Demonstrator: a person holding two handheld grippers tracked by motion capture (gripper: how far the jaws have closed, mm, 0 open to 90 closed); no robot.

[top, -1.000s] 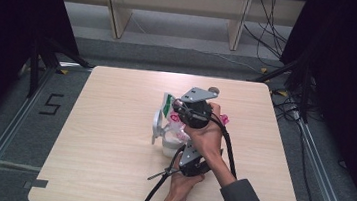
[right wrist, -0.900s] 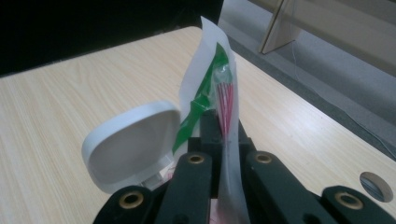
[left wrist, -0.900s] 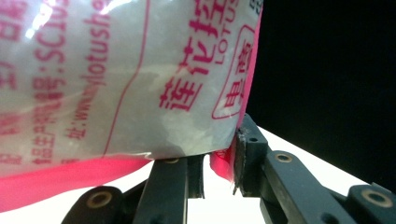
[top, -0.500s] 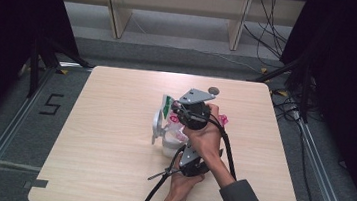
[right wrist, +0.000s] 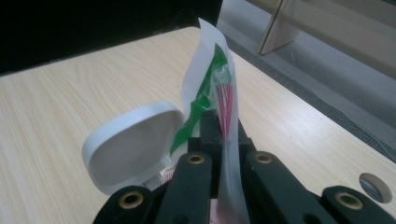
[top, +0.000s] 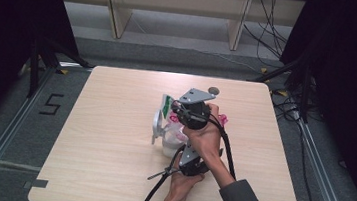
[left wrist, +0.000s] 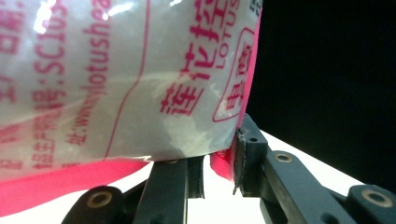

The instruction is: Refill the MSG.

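Your right hand-held gripper [right wrist: 219,135] is clenched on the top edge of a thin white packet [right wrist: 212,70] with green and red print; the film stands upright, pinched flat between the black jaws. In the high view that same right hand-held gripper [top: 178,111] sits farther from you, grey plate on top, with the packet [top: 166,104] rising at its left.

Your left hand-held gripper [left wrist: 219,163] grips the lower edge of a translucent pouch [left wrist: 116,79] with pink lettering and a pink border; the pouch's corner is caught between the jaws. In the high view the left hand-held gripper [top: 191,163] lies nearer you, under your right forearm, so your arms cross.

Just beside the right jaws a white hinged lid [right wrist: 133,144] stands open, tilted back. From above, the lid [top: 157,123] belongs to a white container [top: 170,147] resting on the desk [top: 108,173], near the middle. Whether pouch and packet are one item, cannot tell.

A round hole [right wrist: 372,186] sits in the desk.
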